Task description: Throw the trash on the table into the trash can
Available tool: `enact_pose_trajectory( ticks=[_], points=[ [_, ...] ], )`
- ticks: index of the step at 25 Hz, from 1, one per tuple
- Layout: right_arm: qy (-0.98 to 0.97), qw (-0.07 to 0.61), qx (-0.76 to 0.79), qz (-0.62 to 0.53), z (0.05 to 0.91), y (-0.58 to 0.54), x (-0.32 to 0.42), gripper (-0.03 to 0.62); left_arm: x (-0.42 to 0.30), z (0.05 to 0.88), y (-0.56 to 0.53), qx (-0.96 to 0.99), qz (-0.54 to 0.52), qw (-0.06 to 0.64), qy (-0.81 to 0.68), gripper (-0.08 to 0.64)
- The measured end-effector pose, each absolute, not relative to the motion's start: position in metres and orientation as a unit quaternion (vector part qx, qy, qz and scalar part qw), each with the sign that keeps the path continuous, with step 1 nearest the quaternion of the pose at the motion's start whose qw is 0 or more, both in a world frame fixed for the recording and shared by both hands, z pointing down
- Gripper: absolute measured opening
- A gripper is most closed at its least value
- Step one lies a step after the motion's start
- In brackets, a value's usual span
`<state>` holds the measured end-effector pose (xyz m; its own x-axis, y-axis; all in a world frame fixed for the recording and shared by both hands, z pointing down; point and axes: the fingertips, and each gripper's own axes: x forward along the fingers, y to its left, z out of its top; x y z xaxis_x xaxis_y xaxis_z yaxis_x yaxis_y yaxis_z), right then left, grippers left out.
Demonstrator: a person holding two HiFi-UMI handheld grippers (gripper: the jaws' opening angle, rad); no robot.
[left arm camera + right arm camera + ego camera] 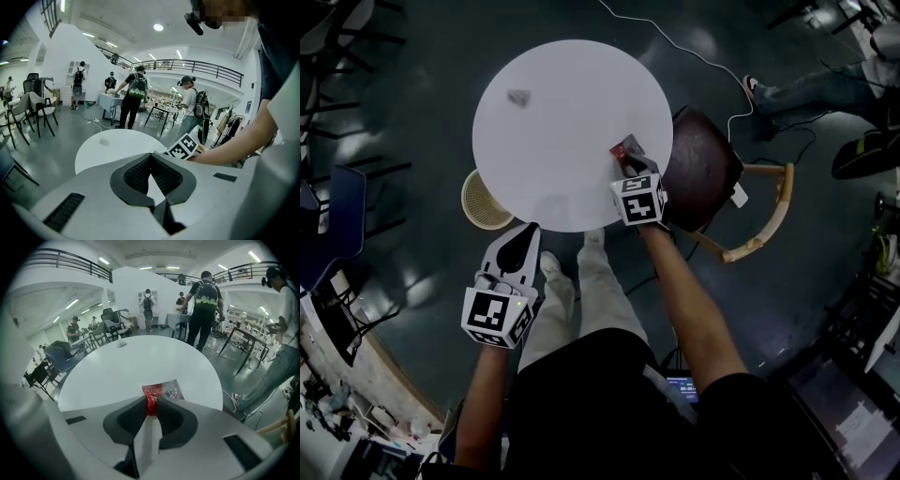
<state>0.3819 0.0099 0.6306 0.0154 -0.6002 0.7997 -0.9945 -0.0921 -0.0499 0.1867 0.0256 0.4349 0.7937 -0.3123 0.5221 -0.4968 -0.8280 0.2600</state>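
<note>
Nearest the head camera, a person's dark top (pixel 600 403) and pale trousers (pixel 581 291) are seen, with a forearm reaching forward on each side. The left hand-held gripper (pixel 529 230) is held off the round white bench (pixel 572 103), just outside its near edge and above the dark floor. Its jaws are closed together with nothing between them. Just beside it, a round beige mesh trash can (pixel 483 199) is stood on the floor, partly tucked under the near-left edge of the bench. The right hand-held gripper (pixel 630 161) is positioned at the right edge of the bench. Its jaws are clamped on a red and clear plastic wrapper (pixel 623 148), whose far part is laid flat on the bench top. A small grey crumpled scrap (pixel 518 97) is seen near the far-left edge, well apart from the wrapper. A dark brown chair with a curved wooden frame (pixel 703 169) is placed just beyond the right edge of the bench.
</note>
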Motion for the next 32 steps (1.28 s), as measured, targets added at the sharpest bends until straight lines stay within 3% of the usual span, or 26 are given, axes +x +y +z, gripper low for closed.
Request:
enact_pose_trajectory(
  ticks=[18, 32],
  points=[
    [-0.640, 0.245, 0.653, 0.322, 0.571, 0.021, 0.367, 0.049, 0.176, 0.403, 0.030, 0.925, 0.213, 0.180, -0.256, 0.009],
    [-0.718, 0.198, 0.626, 0.230, 0.485, 0.000, 0.344, 0.049, 0.171, 0.381, 0.023, 0.915, 0.183, 0.166, -0.319, 0.009]
  ],
)
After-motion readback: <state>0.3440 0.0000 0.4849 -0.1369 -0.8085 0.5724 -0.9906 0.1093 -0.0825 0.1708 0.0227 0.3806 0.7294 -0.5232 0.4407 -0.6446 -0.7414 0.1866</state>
